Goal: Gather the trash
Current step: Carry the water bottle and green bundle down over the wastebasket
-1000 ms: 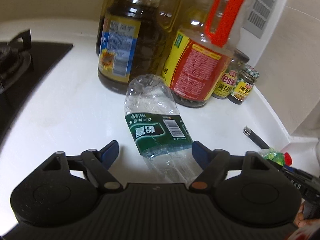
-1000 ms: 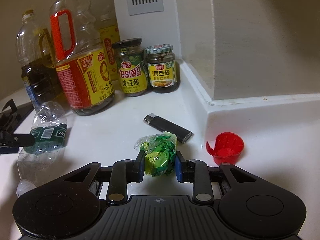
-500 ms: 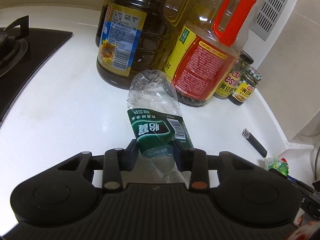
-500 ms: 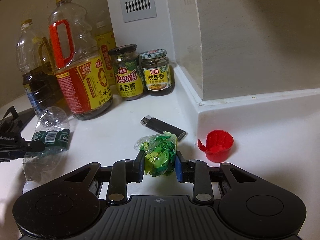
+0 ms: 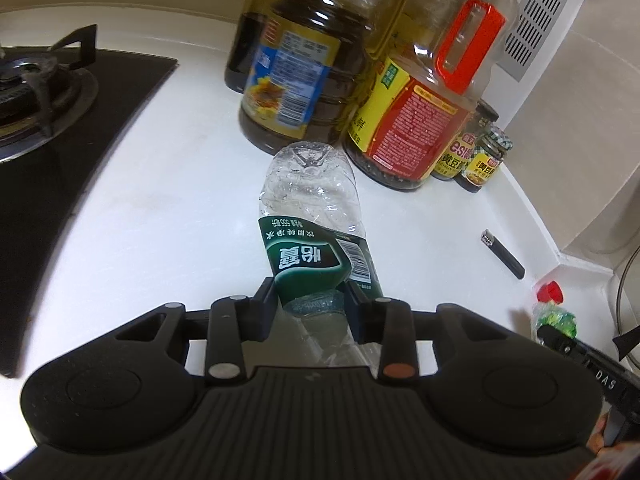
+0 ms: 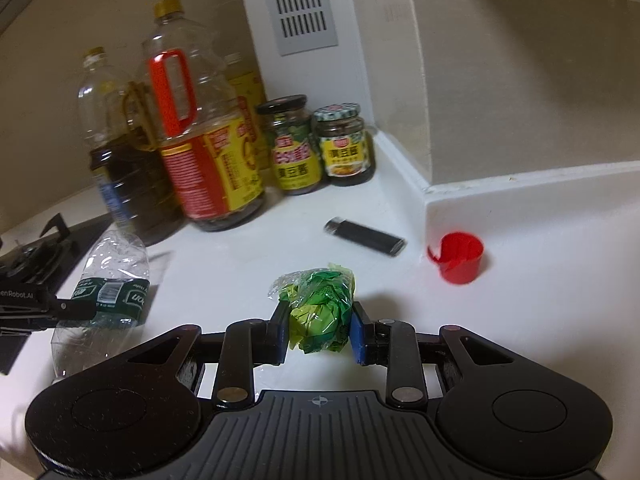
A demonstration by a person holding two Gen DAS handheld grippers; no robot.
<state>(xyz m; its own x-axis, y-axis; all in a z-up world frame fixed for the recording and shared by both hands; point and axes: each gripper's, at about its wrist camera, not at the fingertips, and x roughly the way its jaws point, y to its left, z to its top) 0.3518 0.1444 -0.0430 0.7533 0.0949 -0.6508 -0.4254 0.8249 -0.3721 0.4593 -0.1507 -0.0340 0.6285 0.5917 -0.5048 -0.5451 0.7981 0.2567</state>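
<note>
A crushed clear water bottle (image 5: pixel 312 208) with a green label lies lengthwise ahead of my left gripper (image 5: pixel 311 296), which is shut on its label end; the pads dent the plastic. In the right wrist view the same bottle (image 6: pixel 108 276) shows at the left, with a left finger (image 6: pixel 72 307) pressed against it. My right gripper (image 6: pixel 319 316) is shut on a crumpled green plastic wrapper (image 6: pixel 320 292), held just above the white counter (image 6: pixel 224 272). That wrapper (image 5: pixel 554 318) also appears at the right edge of the left wrist view.
Two large oil bottles (image 5: pixel 296 80) (image 5: pixel 416 120) and two sauce jars (image 6: pixel 298 148) (image 6: pixel 346 148) stand against the back wall. A black lighter (image 6: pixel 366 236) and a red cup-shaped cap (image 6: pixel 458 256) lie near the raised ledge (image 6: pixel 520 184). The gas hob (image 5: pixel 44 92) sits to the left.
The left jaws went from wide open around the bottle to shut on its label end, and that gripper shifted left. The right gripper drew back slightly, still holding the wrapper.
</note>
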